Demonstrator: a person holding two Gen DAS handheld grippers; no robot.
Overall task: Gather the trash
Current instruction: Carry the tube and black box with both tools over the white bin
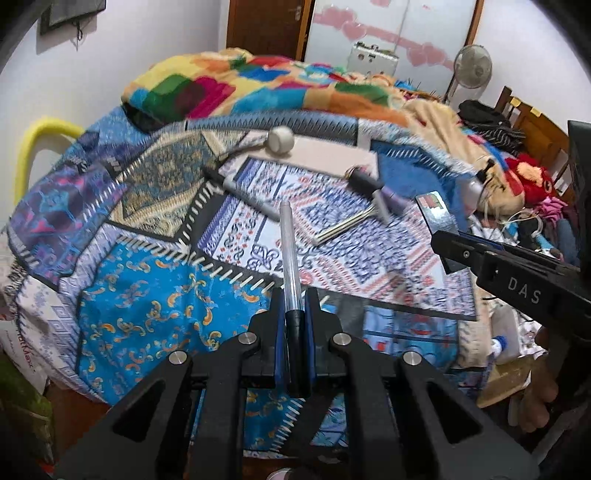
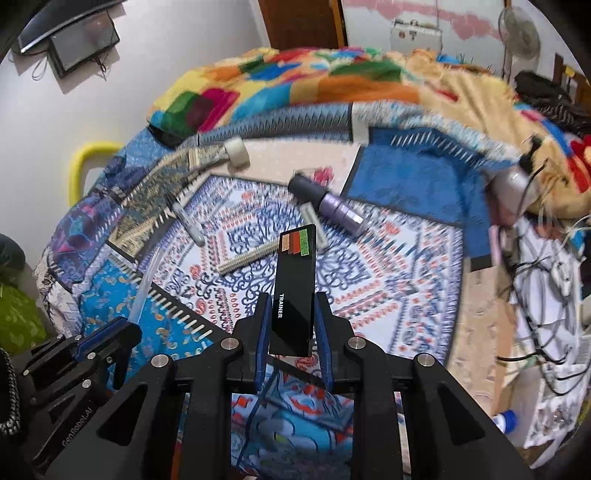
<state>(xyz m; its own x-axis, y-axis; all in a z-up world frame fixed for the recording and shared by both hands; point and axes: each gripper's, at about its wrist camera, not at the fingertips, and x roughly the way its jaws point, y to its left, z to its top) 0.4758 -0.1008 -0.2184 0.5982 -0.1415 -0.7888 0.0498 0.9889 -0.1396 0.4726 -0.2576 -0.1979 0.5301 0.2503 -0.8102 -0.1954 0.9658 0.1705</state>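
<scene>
Item: clear pen, black-capped at its base, standing nearly upright at the centre of the left wrist view; my left gripper was clamped on its lower end, barrel running up and away between the jaws, tip lying over the patterned bedcover

Item: black card lettered TRAINER, colour swatches at its top, centre of the right wrist view; my right gripper was closed on its long edges, the card tilting slightly left and projecting well above the fingertips

Handling, as I judged it: both pieces were held by their lower parts only, so grip was best kept firm and travel slow, lest the pen pivot or the card slip edgewise before reaching a bin; no bin showed in either view

Still lying on the cover, upper middle of both frames: purple bottle, cream comb, grey marker, white tape roll, all apart from my jaws

Beyond: multicoloured blanket, standing fan at upper right
</scene>
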